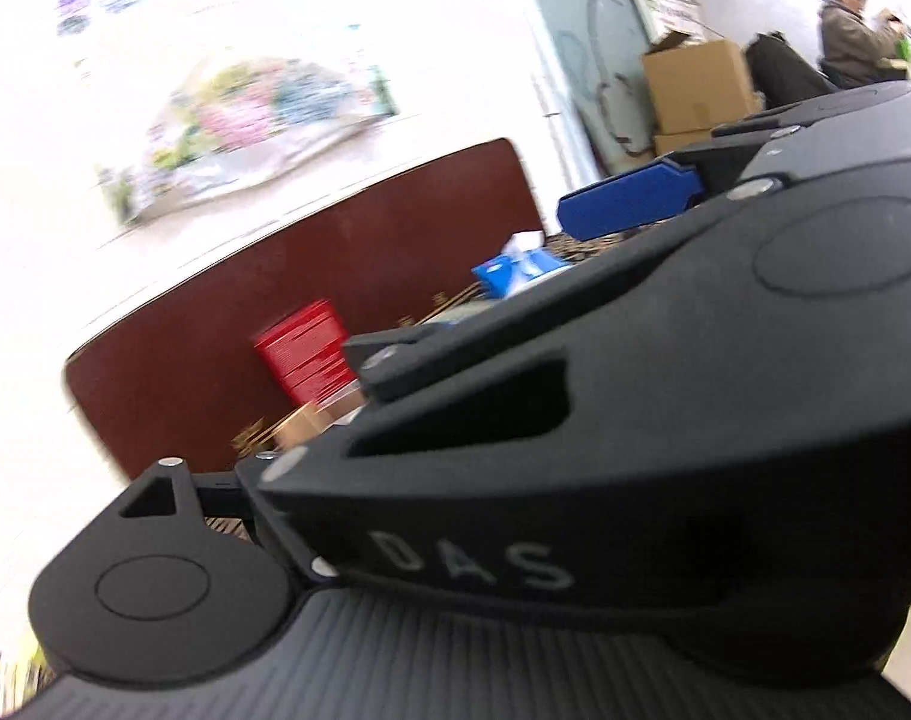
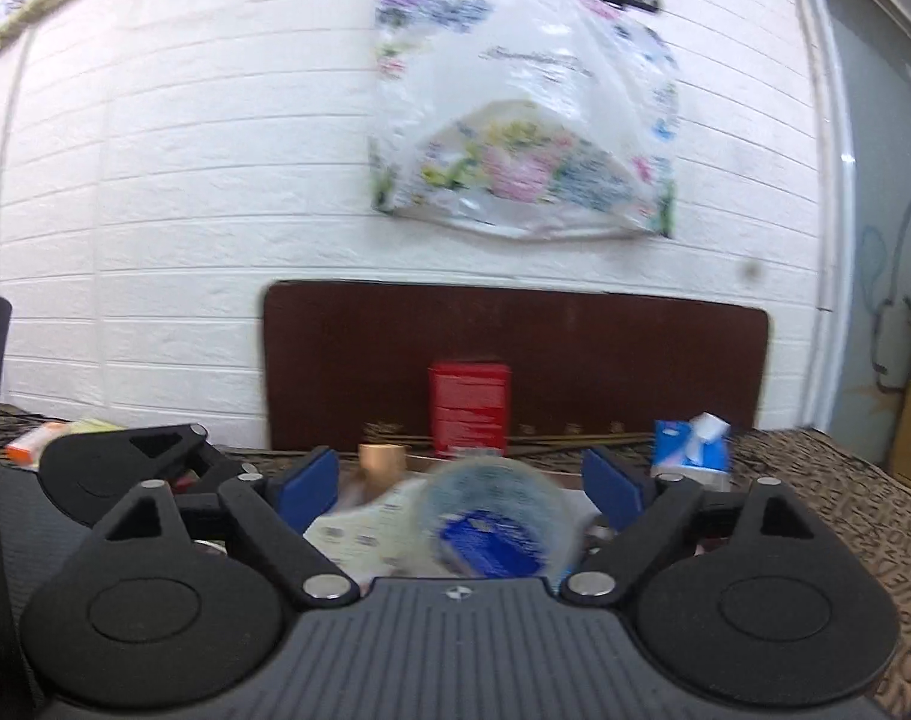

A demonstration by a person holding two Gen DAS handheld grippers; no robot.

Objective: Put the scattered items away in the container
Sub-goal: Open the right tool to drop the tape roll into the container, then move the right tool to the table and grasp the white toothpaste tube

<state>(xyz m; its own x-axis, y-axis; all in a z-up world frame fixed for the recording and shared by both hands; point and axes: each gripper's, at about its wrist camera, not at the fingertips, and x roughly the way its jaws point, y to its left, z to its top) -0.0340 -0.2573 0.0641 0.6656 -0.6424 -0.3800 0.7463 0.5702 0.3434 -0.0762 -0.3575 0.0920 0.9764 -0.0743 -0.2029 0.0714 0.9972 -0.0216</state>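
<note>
Across the patterned tabletop (image 2: pixel 827 468), going left to right in the right wrist view, the left gripper's black linkage shows at the left edge, then the right gripper (image 2: pixel 460 483) with its blue pads (image 2: pixel 308 486) spread wide and pressing on nothing. Between and just below those pads lies a blurred clear bottle (image 2: pixel 494 525) with a blue label, on its side, its round end turned toward the camera, so its long axis runs roughly along the fingers; whether it touches either pad cannot be told. Behind it stands a red box (image 2: pixel 469 408) upright against a dark brown board (image 2: pixel 575 348), and to the right a blue tissue pack (image 2: pixel 689 450). From the left wrist view, the other gripper's body fills the frame; one blue pad (image 1: pixel 629 204) shows at the right, and the left gripper's own jaws are hidden, so their spread cannot be read there.
</note>
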